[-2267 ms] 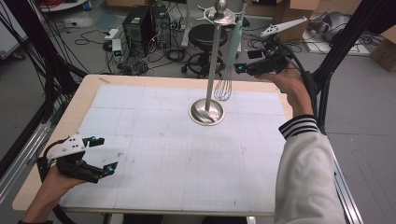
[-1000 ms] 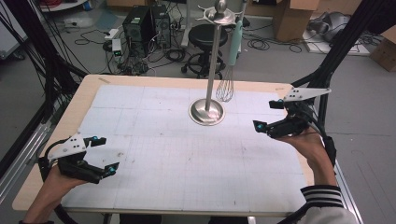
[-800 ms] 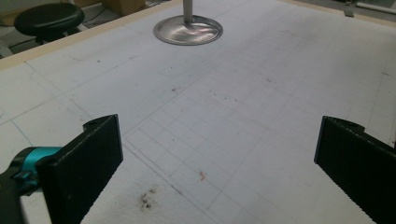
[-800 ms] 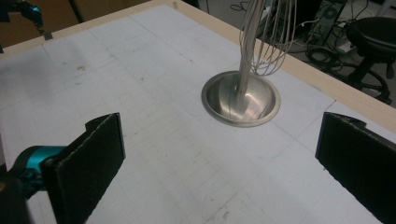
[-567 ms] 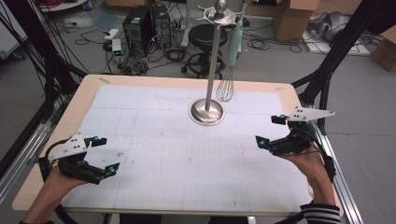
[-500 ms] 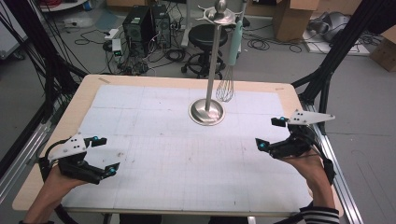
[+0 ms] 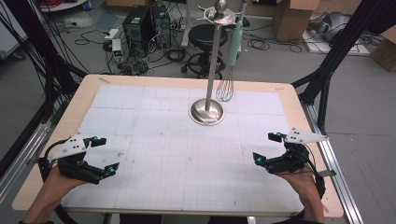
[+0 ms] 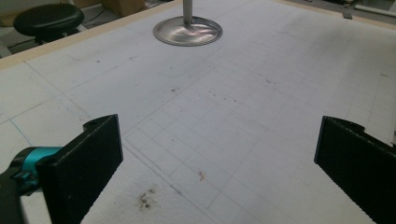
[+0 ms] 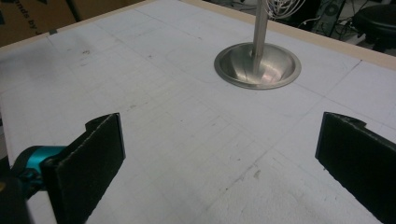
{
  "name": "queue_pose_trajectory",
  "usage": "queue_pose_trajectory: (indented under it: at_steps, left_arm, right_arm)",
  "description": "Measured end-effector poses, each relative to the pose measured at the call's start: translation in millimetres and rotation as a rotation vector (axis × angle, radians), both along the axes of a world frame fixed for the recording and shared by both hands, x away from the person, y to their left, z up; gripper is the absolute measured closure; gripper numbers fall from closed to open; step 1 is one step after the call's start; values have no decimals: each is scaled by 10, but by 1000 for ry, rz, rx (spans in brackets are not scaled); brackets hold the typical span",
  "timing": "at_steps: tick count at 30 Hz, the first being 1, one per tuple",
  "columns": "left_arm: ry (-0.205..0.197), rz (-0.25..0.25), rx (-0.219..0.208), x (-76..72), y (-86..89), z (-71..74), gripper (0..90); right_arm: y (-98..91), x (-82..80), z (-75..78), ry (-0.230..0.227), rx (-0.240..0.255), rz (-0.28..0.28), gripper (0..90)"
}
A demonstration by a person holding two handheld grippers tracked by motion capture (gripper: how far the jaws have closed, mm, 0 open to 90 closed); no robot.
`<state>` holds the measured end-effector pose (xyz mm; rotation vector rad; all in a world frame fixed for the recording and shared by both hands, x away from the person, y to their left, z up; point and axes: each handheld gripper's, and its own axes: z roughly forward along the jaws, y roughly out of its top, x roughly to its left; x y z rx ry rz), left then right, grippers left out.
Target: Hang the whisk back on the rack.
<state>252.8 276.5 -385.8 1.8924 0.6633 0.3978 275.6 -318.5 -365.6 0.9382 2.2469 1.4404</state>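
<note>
— High view first: what do you have?

— I see the metal stand on the far middle of the white grid mat, its round base flat on the mat and its pole upright. A whisk with a pale green handle hangs from the top of the stand, its wires just above the table's far part. My left gripper sits at the near left of the mat, my right gripper at the near right, both well apart from the stand and holding nothing.

— And the gripper views?

— In the left gripper view the jaws stand wide apart with bare mat between them, and I pick out brown stains on the mat that the high view barely shows. The right gripper view has its jaws spread wide too, the stand's base ahead, whisk wires at the top edge.

— The room?

— A light wooden table under the mat, a grey floor, a black stool, computer towers, loose cables, cardboard boxes.

— Any writing?

— Print on a box in the right gripper view, too cropped for me to read.
</note>
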Motion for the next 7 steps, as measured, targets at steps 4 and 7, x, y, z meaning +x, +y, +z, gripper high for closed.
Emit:
queue_pose_trajectory:
  at_steps: [4,7]
  left_arm:
    - [0,-2,2,4,-6,-3,17]
    - [0,-1,-1,2,-1,2,17]
  right_arm:
    - [-6,2,-24,-1,10,-3,5]
    - [13,4,-27,2,13,1,5]
